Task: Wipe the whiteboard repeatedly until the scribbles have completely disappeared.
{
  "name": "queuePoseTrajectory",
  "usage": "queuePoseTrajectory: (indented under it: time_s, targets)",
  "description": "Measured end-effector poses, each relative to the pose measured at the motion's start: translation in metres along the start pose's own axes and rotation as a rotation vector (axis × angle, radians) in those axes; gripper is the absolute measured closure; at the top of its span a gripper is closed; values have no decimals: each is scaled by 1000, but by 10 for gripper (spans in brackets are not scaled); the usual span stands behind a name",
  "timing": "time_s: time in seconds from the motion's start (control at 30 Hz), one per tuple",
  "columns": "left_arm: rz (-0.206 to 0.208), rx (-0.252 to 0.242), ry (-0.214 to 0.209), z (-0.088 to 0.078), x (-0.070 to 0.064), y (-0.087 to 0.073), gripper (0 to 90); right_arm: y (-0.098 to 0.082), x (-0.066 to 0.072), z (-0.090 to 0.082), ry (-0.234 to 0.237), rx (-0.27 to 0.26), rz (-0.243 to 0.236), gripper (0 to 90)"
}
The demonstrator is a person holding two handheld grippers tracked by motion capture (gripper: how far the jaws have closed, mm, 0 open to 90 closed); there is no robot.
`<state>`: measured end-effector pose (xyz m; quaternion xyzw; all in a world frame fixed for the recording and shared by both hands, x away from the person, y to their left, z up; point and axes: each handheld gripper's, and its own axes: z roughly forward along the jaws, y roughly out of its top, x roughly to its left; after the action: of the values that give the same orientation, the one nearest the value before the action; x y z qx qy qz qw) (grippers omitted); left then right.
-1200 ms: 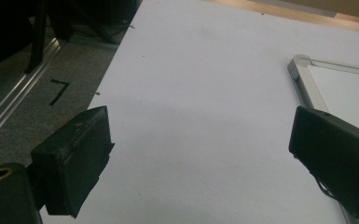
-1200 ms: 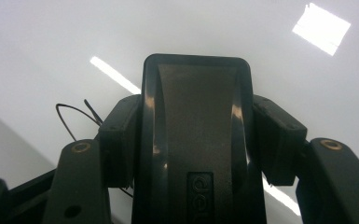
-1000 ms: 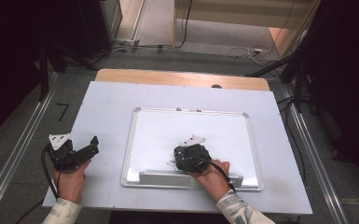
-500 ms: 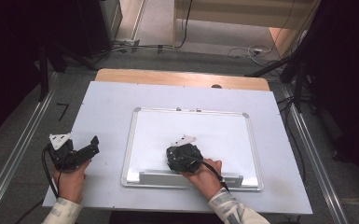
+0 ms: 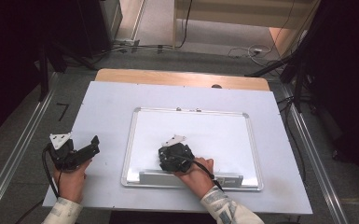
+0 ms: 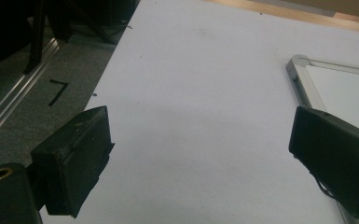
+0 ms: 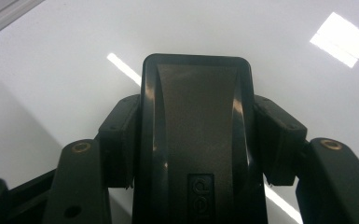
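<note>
The eraser (image 7: 196, 135), a black block with a dark felt-like face, sits clamped between the right gripper's (image 7: 196, 140) two jaws, and in the high view that gripper (image 5: 175, 156) rests low on the whiteboard (image 5: 214, 128), toward its near left part, just above the ledge along the board's bottom edge. The whiteboard lies flat on a pale table cover (image 5: 107, 107), its metal frame running all round. In the same view the left gripper (image 5: 81, 151) sits on the cover well to the left of the board, held by the left hand (image 5: 70, 179), with its jaws pointing toward the board's left rim. In the left gripper view the two black jaws stand wide apart with nothing between them but bare cover, and the corner of the whiteboard's frame (image 6: 300, 70) shows at the right. In the right gripper view both pads press on the eraser's long sides, and the eraser lies over the glossy white board surface (image 7: 74, 60), which carries bright reflections of lights.
</note>
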<state>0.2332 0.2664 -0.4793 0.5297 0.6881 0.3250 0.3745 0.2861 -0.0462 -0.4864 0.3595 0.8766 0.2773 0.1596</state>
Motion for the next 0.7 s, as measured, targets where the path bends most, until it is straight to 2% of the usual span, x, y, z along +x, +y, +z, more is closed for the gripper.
queuePoseTrajectory:
  time_s: [0.27, 0.7]
  targets:
    - [-2, 0, -3, 0, 0, 0, 60, 6, 7, 4, 12, 3, -16, 386]
    - [-15, 0, 7, -4, 7, -2, 60, 6, 5, 3, 21, 8, 4, 386]
